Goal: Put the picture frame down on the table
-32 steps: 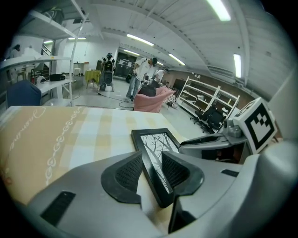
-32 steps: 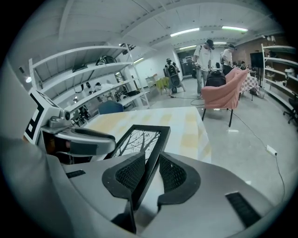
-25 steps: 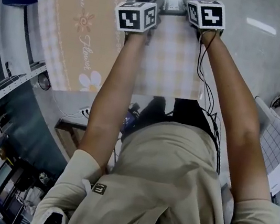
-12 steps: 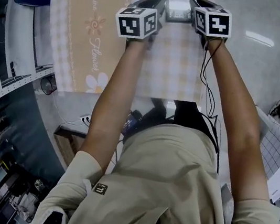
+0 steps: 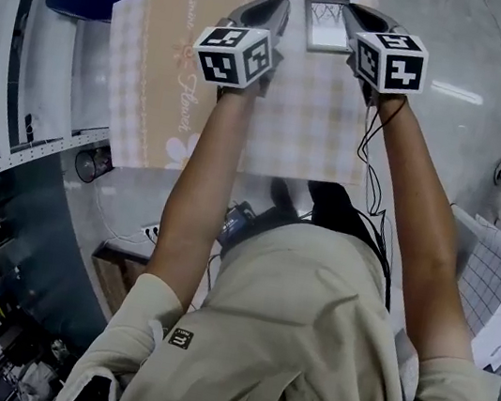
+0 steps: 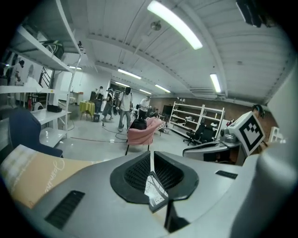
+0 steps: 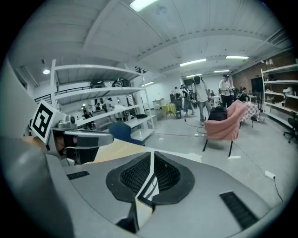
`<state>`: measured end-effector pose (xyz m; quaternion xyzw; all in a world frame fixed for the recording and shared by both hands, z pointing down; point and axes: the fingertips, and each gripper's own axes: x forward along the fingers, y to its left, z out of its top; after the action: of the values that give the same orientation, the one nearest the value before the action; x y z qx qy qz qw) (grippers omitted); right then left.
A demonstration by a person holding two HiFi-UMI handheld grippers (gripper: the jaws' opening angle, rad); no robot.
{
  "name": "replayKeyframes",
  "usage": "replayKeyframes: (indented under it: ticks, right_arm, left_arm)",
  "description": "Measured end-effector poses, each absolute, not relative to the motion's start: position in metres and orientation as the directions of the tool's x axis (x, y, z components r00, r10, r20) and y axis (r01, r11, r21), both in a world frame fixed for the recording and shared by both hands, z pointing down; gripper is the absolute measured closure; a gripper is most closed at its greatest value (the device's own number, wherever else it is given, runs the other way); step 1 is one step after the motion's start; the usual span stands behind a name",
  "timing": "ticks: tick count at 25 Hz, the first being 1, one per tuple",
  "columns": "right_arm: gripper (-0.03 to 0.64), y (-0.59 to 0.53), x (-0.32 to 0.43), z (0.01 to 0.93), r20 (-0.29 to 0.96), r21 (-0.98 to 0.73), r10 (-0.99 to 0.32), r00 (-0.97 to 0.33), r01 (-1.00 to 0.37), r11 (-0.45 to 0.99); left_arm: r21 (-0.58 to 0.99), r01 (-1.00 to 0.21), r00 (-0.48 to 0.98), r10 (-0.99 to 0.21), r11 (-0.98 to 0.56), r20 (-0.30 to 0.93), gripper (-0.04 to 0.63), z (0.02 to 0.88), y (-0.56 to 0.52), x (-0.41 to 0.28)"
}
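Though close over the far edge of the bench [image 5: 325, 126], not yet put down and freed, by the look of it. Hard to tell from the head view whether resting on the surface or held just clear; probably held clear, going by the level outlook of both gripper views. Left to do: lower flat, open both sides, draw back.

Broad rectangular bench, draped in a soft matt cloth [image 5: 147, 82]: pale checks across the middle and right, plain tan band along the left edge with cursive script [image 5: 186, 98].

Small rectangular picture frame [image 5: 324, 24] at the middle of the far edge: thin dark moulding round a glossy, light-catching pane; rigid, flat, square-cornered.

Clamped on the frame's left side, the left gripper [image 6: 150, 168]; clamped on its right side, the right gripper [image 7: 152, 171]. Smooth grey moulded shells, topped by white marker cubes [image 5: 235, 55] with crisp black squares.

Smallest of all, black ribbed pads [image 6: 135, 174], rubbery in look, pinching a thin sliver of frame edge with no gap to spare.
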<state>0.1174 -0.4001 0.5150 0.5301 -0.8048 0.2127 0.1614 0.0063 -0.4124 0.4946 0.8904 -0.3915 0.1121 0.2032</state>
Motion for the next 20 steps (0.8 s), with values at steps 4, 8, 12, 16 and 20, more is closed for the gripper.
replayKeyframes:
  ticks: [4,8,12,16,20]
  right_arm:
    - [0.581,-0.385,0.106,0.47,0.411,-0.148,-0.822,-0.394,-0.919,0.366]
    - [0.586,-0.365,0.094,0.425,0.331,-0.122,-0.855,-0.4,-0.916,0.381]
    - [0.591,-0.338,0.091,0.378,0.247,-0.082,-0.887,-0.389,-0.921,0.381]
    - [0.591,-0.308,0.093,0.333,0.167,-0.043,-0.91,-0.379,-0.925,0.377]
    - [0.591,-0.292,0.067,0.299,0.117,-0.002,-0.916,-0.383,-0.923,0.386]
  left_arm:
    - [0.247,-0.723,0.691,-0.672,-0.645,0.268,0.568,0.455,-0.398,-0.004]
    - [0.213,-0.713,0.7,-0.689,-0.668,0.187,0.571,0.417,-0.383,-0.018]
    - [0.159,-0.711,0.702,-0.706,-0.685,0.097,0.572,0.372,-0.36,-0.03]
    - [0.115,-0.707,0.702,-0.712,-0.698,-0.001,0.572,0.326,-0.334,-0.039]
    - [0.082,-0.703,0.702,-0.708,-0.706,-0.079,0.574,0.29,-0.317,-0.069]
